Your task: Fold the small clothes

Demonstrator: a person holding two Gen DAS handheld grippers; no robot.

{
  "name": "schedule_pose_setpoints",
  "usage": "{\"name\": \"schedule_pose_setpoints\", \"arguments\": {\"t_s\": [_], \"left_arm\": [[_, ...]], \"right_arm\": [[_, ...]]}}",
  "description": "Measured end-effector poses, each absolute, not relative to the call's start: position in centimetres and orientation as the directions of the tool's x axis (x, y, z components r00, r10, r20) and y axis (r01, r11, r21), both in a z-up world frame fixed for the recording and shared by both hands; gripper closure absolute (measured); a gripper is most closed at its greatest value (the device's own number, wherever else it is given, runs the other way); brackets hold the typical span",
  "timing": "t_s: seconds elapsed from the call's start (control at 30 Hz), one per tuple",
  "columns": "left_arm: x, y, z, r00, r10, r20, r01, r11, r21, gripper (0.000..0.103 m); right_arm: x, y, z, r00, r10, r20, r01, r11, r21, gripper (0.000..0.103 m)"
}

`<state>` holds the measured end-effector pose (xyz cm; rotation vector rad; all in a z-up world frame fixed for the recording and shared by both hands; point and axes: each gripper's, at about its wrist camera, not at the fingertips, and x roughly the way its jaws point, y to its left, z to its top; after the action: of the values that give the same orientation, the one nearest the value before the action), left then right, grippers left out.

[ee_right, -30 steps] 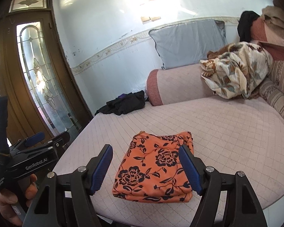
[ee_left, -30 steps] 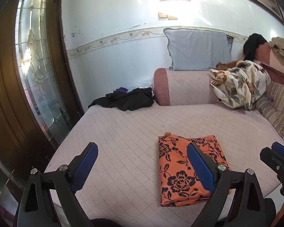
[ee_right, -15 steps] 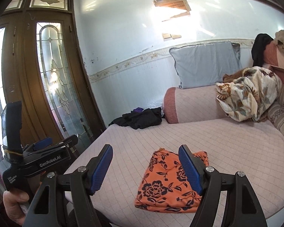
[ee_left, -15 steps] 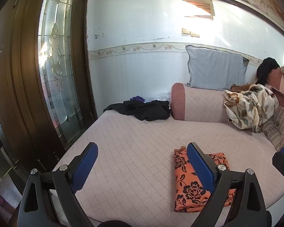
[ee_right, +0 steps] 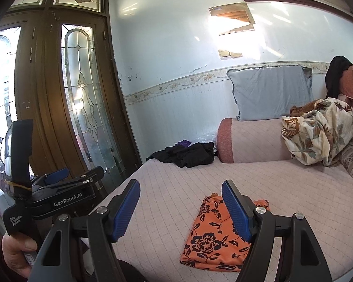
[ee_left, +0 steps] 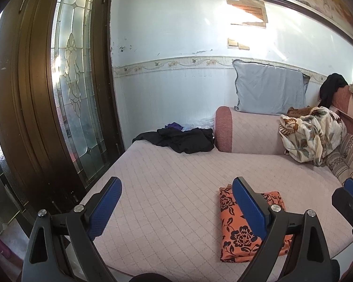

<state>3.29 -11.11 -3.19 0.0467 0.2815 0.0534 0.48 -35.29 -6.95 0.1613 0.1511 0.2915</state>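
Pink and quilted, the bed (ee_left: 167, 188) fills most of what I see, with a pale blue wall and a brown glass door (ee_right: 82, 98) behind it. On the bed near the front edge lies the orange flower cloth (ee_right: 214, 235), and it looks folded into a neat flat block, so I think this one is done. I hold my left gripper (ee_left: 176, 208) up above the bed with its blue fingers spread wide and nothing between them. My right gripper (ee_right: 181, 208) is spread wide too, and it holds nothing. The orange flower cloth sits below and in front of my right gripper, a bit to the right side, and I am not touching it. From my left gripper it lies off to the right, partly behind one blue finger. Far back by the wall there is a black pile of clothes (ee_left: 183, 139), next to a pink bolster (ee_left: 249, 131) with a blue pillow (ee_left: 268, 89) on top. I think my next job is to reach over to that black pile, pick one small thing, and lay it flat on the bed so I can fold it.
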Motion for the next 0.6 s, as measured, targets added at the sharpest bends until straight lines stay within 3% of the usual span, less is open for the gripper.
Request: {"name": "schedule_pose_setpoints", "arguments": {"t_s": [0.6], "left_arm": [[6.0, -18.2, -3.8, 0.943, 0.01, -0.332, 0.033, 0.992, 0.123, 0.008]], "right_arm": [[3.1, -43.9, -8.9, 0.972, 0.175, -0.156, -0.142, 0.969, 0.202, 0.028]]}}
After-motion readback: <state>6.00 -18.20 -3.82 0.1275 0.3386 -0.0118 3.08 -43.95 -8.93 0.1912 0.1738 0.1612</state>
